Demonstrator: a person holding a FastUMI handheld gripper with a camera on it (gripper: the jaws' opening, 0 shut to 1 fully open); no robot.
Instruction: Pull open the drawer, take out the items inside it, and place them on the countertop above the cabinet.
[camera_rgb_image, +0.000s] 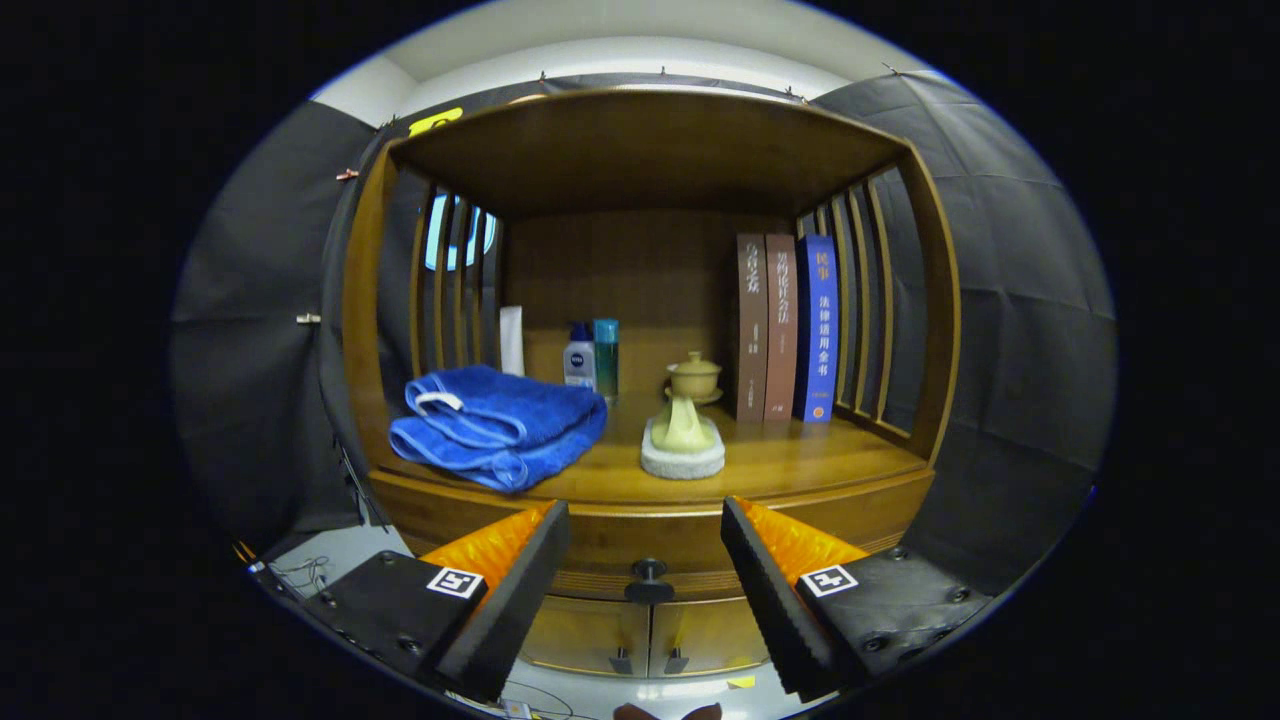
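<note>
A wooden cabinet faces me. Its drawer front (610, 545) lies just under the countertop (780, 465) and is closed, with a small dark knob (649, 574) at its middle. My gripper (646, 545) is open, and the knob sits in the gap between the fingertips, a little beyond them. Nothing is held. On the countertop lie a folded blue towel (495, 425) at the left and a pale green pitcher on a round white coaster (683, 440) at the middle. The drawer's contents are hidden.
Behind the pitcher stands a lidded green cup (694, 378). Two small bottles (591, 358) and a white tube (511, 340) stand at the back left. Three upright books (787, 328) lean at the back right. Slatted sides and a top shelf box in the countertop. Two lower doors (650, 635) sit beneath the drawer.
</note>
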